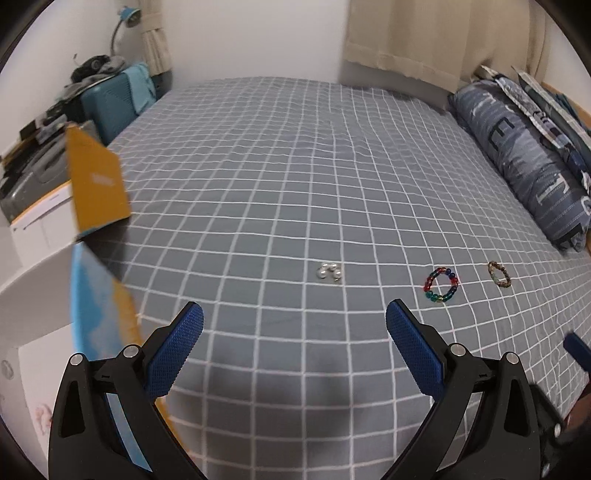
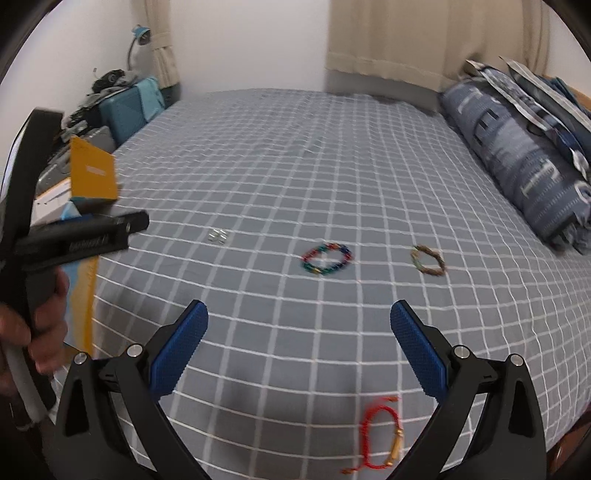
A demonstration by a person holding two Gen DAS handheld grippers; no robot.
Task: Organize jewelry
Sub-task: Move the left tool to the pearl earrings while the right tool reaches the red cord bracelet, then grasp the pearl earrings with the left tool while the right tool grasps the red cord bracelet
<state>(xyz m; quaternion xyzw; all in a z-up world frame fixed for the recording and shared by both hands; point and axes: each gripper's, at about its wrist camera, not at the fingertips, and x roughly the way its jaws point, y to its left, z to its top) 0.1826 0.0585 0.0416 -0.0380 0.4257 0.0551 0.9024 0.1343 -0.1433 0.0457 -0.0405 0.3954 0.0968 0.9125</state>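
Observation:
Jewelry lies on a grey checked bed. A cluster of silver pearl earrings sits just ahead of my open, empty left gripper. A multicoloured bead bracelet and a brown bead bracelet lie to its right. In the right wrist view the earrings, multicoloured bracelet and brown bracelet lie ahead of my open, empty right gripper. A red cord bracelet lies below it. An open yellow and blue box stands at the bed's left edge, also in the right wrist view.
A patterned blue pillow lies along the right side. Beige curtains hang behind. A teal suitcase with clothes and a desk lamp stand at the far left. The left tool and hand show at the left.

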